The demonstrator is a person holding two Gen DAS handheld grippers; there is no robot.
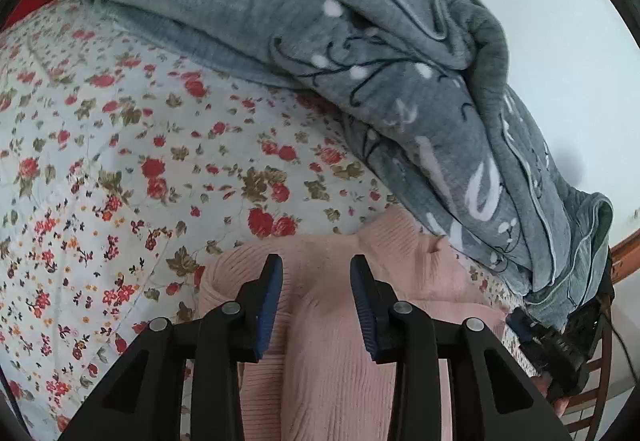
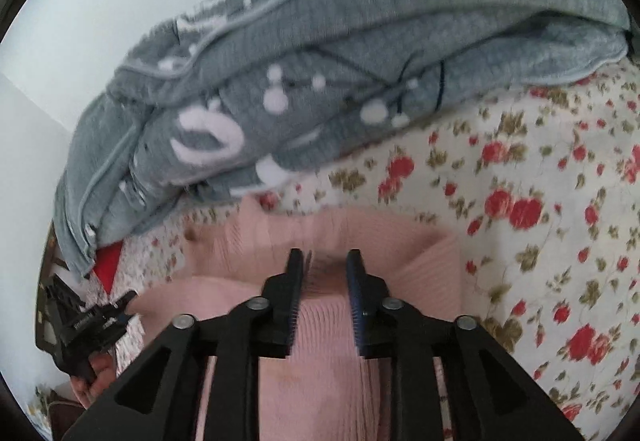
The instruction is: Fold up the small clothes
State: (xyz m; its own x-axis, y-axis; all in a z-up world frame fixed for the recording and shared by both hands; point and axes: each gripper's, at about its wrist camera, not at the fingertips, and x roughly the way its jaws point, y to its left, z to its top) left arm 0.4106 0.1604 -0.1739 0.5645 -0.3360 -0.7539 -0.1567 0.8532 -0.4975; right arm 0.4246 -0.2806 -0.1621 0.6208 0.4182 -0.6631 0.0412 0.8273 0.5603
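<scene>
That pink sweater [image 1: 332,341] lying on the bed [image 1: 120,161] beside the grey blanket [image 1: 360,41] looks soft, light and floppy, so with both claws (left claw [image 1: 316,305], right claw [image 2: 326,301]) apart and gripping nothing, I'd pinch its ribbed edges.

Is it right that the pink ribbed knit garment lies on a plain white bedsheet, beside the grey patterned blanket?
Not quite. The bedsheet is not plain: it is white with red flowers, as the left wrist view shows. The pink ribbed knit garment does lie on it, beside the grey patterned blanket.
</scene>
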